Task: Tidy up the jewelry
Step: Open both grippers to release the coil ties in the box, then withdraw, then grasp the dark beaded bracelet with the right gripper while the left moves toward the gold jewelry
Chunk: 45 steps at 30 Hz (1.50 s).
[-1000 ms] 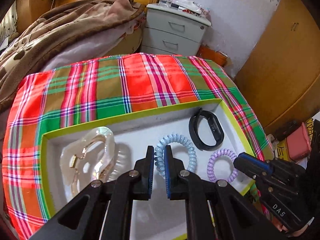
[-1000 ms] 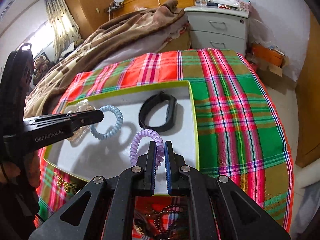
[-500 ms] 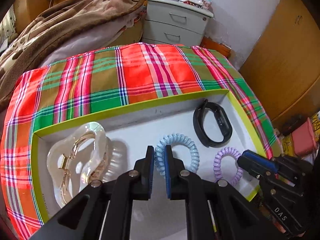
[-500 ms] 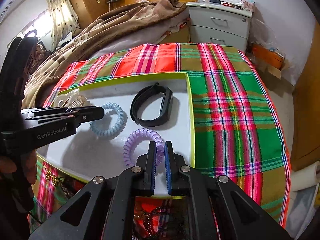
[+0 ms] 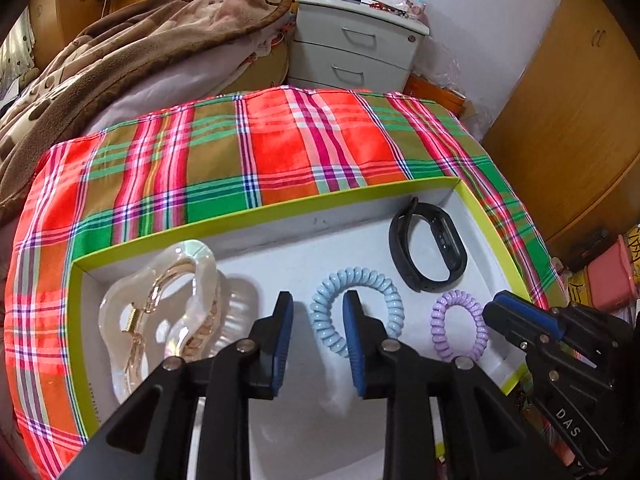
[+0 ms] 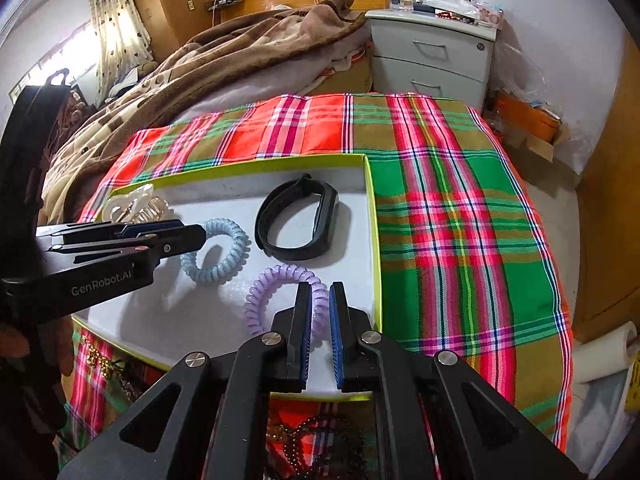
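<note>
A white tray with a lime rim (image 5: 256,210) lies on the plaid cloth. In it are a clear hair claw (image 5: 160,304), a blue coil hair tie (image 5: 360,274), a black wristband (image 5: 428,248) and a purple coil tie (image 5: 438,320). My left gripper (image 5: 318,304) hangs over the blue tie. Its jaws are opening and wide apart, the tie's left side lies between them, and the pads are clear of it. My right gripper (image 6: 320,292) is low over the purple tie (image 6: 260,296). Its jaws are opening by a narrow gap with the tie's strand between them.
Dark bead strands (image 6: 304,440) and a gold chain (image 6: 96,360) lie on the cloth (image 6: 460,220) in front of the tray's near rim. A bed with a brown blanket (image 5: 120,60) and a grey nightstand (image 5: 356,52) stand beyond the table. Wooden wardrobes flank the right.
The left jaws have spread wide and let go of the blue tie, which lies on the tray floor. The right jaws have parted slightly around the purple tie.
</note>
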Available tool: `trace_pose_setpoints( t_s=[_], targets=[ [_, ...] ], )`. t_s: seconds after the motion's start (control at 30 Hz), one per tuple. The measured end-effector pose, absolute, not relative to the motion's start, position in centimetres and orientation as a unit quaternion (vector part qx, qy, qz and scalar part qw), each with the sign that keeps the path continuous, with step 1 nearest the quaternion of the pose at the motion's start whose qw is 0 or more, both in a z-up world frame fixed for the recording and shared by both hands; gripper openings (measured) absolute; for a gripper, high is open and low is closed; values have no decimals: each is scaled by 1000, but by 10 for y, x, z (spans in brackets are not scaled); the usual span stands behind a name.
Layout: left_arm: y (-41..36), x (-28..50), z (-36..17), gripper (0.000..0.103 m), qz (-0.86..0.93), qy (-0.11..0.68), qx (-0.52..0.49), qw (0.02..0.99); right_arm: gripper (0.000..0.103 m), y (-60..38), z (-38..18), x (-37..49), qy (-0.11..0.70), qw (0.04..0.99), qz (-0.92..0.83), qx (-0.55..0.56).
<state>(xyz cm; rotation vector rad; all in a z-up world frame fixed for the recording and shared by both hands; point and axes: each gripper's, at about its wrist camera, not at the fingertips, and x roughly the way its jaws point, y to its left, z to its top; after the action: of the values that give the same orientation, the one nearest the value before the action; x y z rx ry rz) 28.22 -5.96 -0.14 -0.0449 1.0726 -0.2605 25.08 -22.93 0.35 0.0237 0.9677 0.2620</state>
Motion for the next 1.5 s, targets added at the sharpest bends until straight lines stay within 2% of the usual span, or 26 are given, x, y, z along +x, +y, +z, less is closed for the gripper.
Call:
trace_pose_setpoints(
  t_s=[0.07, 0.3, 0.5, 0.6, 0.67, 1.03, 1.5],
  targets=[
    [-59, 279, 3, 33, -126, 505, -18, 854, 13, -230, 5, 249, 461, 878, 125, 14],
    [-53, 260, 22, 38, -140, 485, -30, 863, 13, -235, 19, 236, 441, 887, 132, 25],
    [-42, 230, 41, 39, -154, 460, -46, 873, 17, -246, 33, 215, 420, 897, 133, 31],
    [-37, 216, 45, 39, -161, 456, -52, 874, 26, -255, 38, 204, 416, 899, 133, 38],
    [-33, 206, 46, 39, -159, 454, -55, 875, 36, -259, 39, 197, 413, 900, 133, 41],
    [-13, 152, 29, 39, -160, 460, -97, 868, 36, -286, 9, 168, 450, 882, 124, 72],
    [-3, 134, 23, 39, -145, 469, -99, 865, 37, -274, -15, 175, 467, 872, 137, 47]
  ],
)
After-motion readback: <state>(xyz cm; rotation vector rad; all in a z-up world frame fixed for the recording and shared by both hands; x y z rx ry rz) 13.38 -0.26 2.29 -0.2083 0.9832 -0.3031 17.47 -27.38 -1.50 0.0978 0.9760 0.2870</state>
